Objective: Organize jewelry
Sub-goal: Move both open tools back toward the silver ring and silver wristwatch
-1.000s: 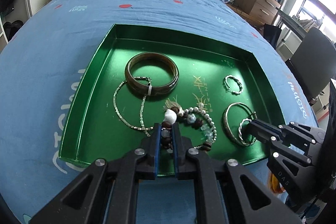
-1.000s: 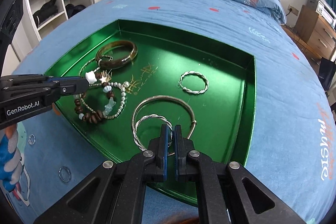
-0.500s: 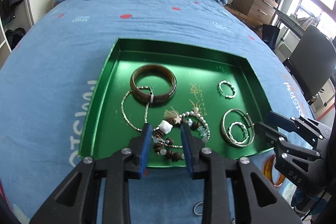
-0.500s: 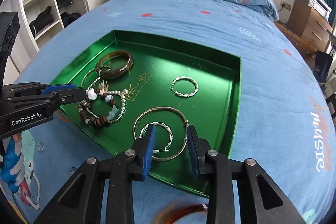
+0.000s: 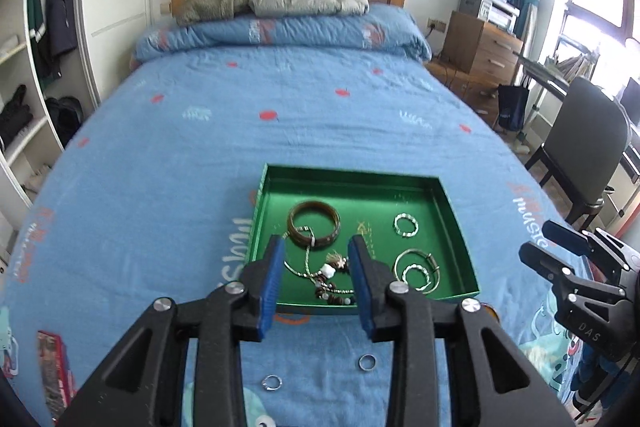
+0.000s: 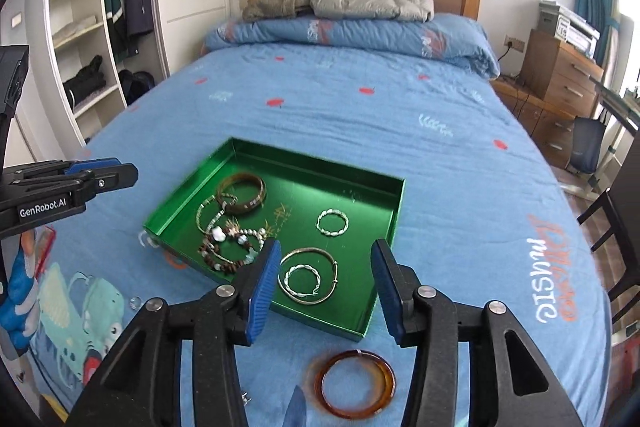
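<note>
Both grippers hang above the blue bedspread (image 5: 320,115) with nothing in them. The left gripper (image 5: 316,277) has its blue-padded fingers (image 5: 272,279) spread wide, released, framing the near left part of the green tray (image 5: 456,227). The right gripper (image 6: 326,281) is the same deal, fingers (image 6: 262,289) parted and empty over the tray's near edge.

Everything inside the tray (going by the right wrist view, tray centre as the clock): the dark brown bangle (image 6: 242,193) sits around 10 o'clock, with a thin silver bead chain (image 6: 208,215) looped under it and touching it. At about 8 o'clock there's a tangle of beaded bracelets (image 6: 228,247), brown wooden beads plus pearly ones. A small twisted silver ring-shaped bangle (image 6: 332,222) lies alone near 2 o'clock. At 5 o'clock a big plain silver bangle (image 6: 308,275) has a smaller twisted silver bangle (image 6: 302,281) lying inside it.

Still out on the bed: an amber bangle (image 6: 354,385) just off the tray's near corner, at 6 o'clock between the right fingers, and two small silver rings (image 5: 367,363) on the fabric below the left gripper (the second one (image 5: 272,383) is a bit lower left).
</note>
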### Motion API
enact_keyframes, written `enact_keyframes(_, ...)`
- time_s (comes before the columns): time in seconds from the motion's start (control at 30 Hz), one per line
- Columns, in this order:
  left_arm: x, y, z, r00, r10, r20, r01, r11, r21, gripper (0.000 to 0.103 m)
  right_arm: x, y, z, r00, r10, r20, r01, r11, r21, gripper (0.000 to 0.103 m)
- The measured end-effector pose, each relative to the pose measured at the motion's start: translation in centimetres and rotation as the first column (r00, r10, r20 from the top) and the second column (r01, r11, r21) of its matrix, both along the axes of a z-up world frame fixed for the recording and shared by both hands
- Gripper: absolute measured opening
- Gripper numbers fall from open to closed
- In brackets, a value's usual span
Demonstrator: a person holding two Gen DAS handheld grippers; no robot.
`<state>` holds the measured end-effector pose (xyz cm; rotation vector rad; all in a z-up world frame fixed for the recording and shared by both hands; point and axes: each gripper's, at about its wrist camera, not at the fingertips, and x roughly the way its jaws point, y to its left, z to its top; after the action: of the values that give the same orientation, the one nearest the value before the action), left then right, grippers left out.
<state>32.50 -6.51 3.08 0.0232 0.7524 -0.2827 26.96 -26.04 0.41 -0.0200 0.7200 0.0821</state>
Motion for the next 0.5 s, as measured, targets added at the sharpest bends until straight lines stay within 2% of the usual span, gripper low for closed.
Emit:
enact_keyframes(0.2,-4.4,1.9,4.5,0.996,0.026,0.083,-0.027,1.0,0.006,0.031,-5.1,-0.5,4.8,0.996,-0.007,0.092,0.006,1.0,0.008,0.049)
enact_keyframes(0.5,-10.2,5.3,6.1,0.993,0.055,0.107,-0.056,0.998,0.004,0.031,-12.6,-1.1,8.5,0.982,-0.017,0.19,0.012,0.999,0.03,0.051)
